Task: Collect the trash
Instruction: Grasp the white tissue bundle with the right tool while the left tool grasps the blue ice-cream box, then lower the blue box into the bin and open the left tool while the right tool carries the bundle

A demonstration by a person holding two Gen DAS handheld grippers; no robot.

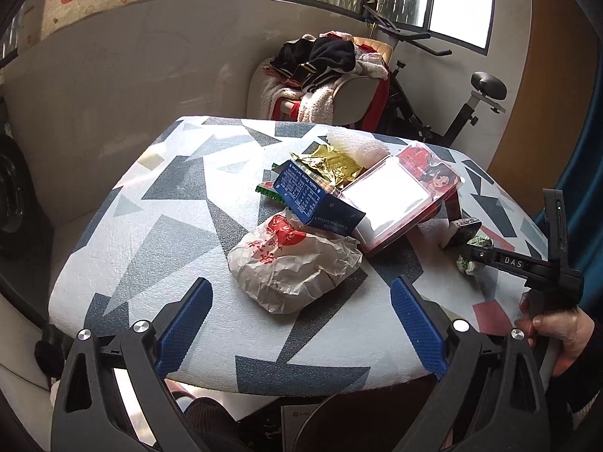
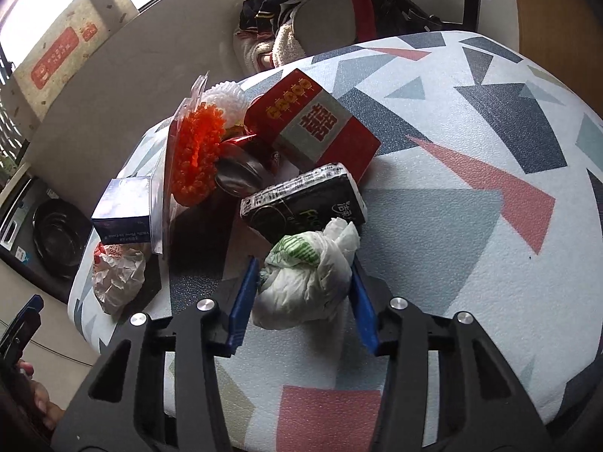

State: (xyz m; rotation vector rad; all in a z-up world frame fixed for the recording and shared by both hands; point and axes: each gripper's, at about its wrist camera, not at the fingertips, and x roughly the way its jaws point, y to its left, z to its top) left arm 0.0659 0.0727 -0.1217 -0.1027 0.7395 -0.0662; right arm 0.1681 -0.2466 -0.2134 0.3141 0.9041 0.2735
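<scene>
Blue-padded left gripper (image 1: 301, 324) gapes wide over the patterned table (image 1: 150, 226), touching nothing, a crumpled paper wrapper (image 1: 294, 263) just beyond. Right wrist view: right gripper (image 2: 305, 293) pinches a knotted white plastic bag (image 2: 305, 282) on the tabletop.

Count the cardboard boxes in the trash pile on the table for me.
2 visible: a blue box resting on the crumpled paper wrapper, and a red box at the pile's far side. Others may be hidden underneath.

Beyond the far edge of the patterned table (image 1: 158, 248) we note a chair (image 1: 358, 94) piled with clothes (image 1: 324, 58), an exercise bike (image 1: 463, 109) beside it.
</scene>
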